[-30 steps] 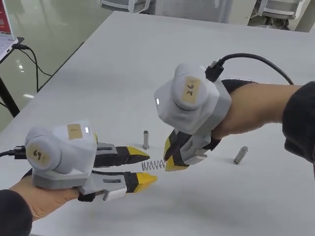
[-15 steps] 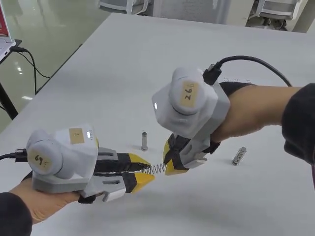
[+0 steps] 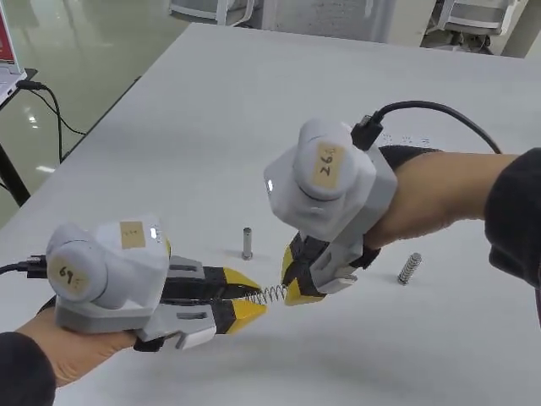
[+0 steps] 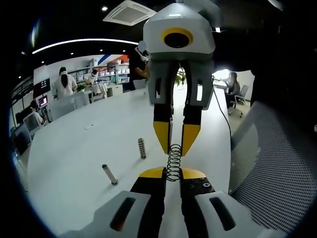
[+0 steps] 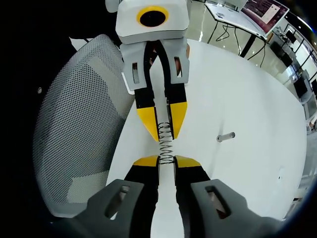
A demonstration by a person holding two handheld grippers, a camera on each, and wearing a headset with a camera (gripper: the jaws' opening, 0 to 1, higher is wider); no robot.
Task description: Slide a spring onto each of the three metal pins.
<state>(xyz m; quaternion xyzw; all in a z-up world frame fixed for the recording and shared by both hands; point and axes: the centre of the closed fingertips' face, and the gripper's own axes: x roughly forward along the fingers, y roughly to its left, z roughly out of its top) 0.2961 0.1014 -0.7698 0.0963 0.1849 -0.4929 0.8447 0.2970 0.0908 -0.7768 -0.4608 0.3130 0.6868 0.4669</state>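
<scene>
A thin spring [image 3: 272, 293] is stretched level between my two grippers, just above the white table [image 3: 254, 118]. My left gripper [image 3: 254, 301] is shut on its left end, seen between its yellow tips [image 4: 173, 173]. My right gripper [image 3: 292, 292] is shut on the other end [image 5: 167, 161]. In each gripper view the spring [image 4: 173, 158] [image 5: 165, 139] runs straight ahead to the other gripper's tips. One metal pin [image 3: 247, 243] [image 4: 109, 174] [image 5: 225, 137] stands upright on the table just behind the spring. A second, thicker spring [image 3: 409, 268] [image 4: 141, 148] lies to the right.
The table's left edge [image 3: 110, 110] drops to a glossy floor with a cable [image 3: 59, 110]. Office chairs [image 3: 215, 10] stand at the far end. A mesh chair [image 5: 74, 124] is near the table edge. People [image 4: 64, 82] stand far off.
My left gripper was open one second ago; it has moved in and shut on the free end of the spring that the right gripper held. The right gripper shifted slightly.
</scene>
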